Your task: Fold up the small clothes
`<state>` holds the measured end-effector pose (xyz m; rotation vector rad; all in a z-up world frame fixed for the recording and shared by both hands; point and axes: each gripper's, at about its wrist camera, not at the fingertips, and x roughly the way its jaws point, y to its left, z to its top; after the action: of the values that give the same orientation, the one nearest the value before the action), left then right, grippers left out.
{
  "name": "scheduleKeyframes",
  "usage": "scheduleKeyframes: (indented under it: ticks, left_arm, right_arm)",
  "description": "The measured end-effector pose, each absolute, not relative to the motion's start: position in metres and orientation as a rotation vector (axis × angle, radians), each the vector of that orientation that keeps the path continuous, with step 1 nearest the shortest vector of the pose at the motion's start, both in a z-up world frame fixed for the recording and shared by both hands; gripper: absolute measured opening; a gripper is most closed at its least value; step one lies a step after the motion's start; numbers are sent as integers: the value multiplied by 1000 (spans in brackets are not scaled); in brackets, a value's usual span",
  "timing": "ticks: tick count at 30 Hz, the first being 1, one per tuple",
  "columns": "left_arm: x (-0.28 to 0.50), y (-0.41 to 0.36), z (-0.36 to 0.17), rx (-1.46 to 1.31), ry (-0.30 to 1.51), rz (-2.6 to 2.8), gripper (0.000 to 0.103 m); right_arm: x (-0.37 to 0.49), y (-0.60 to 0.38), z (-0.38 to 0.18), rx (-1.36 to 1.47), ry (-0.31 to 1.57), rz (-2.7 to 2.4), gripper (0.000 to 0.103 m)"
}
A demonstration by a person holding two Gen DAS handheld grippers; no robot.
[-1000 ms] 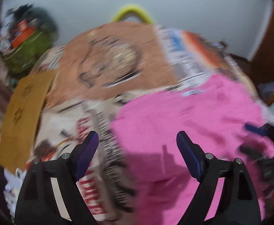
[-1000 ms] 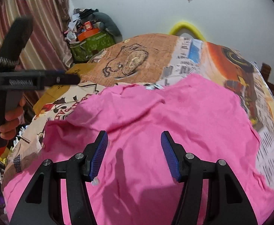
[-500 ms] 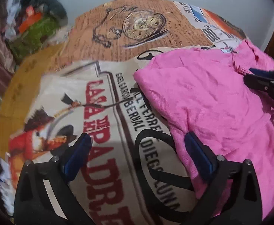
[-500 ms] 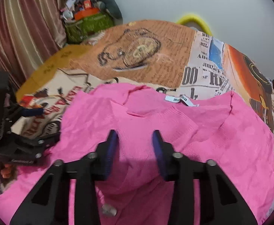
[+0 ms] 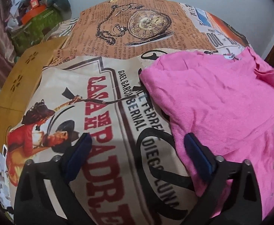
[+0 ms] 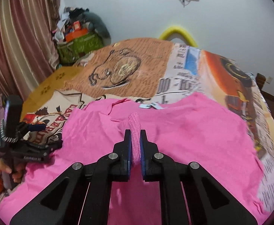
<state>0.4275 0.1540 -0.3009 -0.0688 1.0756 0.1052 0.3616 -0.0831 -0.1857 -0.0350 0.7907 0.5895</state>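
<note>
Two hand-held grippers work over a pink top [image 6: 183, 140] spread on a bed whose cover [image 5: 103, 97] is printed with poster lettering, newspaper text and a pocket watch.

From the right wrist camera, the right gripper [image 6: 135, 140] points down at the middle of the garment. Its blue-padded fingers have come almost together and pinch a raised ridge of pink knit fabric, which stands up between them and arches toward twelve o'clock. A white neck label [image 6: 149, 105] lies at the garment's far edge, just past the pinched fold at twelve o'clock. The rest of the top lies flat but wrinkled, reaching from about eight o'clock to four o'clock in this view.

From the left wrist camera, the left gripper [image 5: 137, 155] hangs over the garment's edge at the left of the bed. Its jaws stand wide and are narrowing slightly. The finger at five o'clock sits on or just over the pink hem; the finger at seven o'clock is over bare bed cover. Whether either pad actually presses the cloth is hard to tell from this angle.

In the right wrist view that same left gripper appears at nine o'clock, held by a hand [image 6: 4, 170] with an orange sleeve.

A striped curtain [image 6: 15, 43] hangs at ten o'clock, with a heap of clutter on a green box [image 6: 78, 45] beside it.
</note>
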Motion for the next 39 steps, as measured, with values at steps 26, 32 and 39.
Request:
scheduleKeyframes:
  ticks: [26, 32, 39]
  left_arm:
    - [492, 119, -285, -66, 1098, 59, 6]
    - [502, 141, -293, -8, 1127, 176, 8]
    - [480, 154, -274, -92, 1128, 123, 37]
  right_arm:
    - [353, -141, -187, 82, 776, 546, 37]
    - [351, -124, -209, -10, 857, 599, 37]
    - [349, -124, -211, 4, 885, 597, 37]
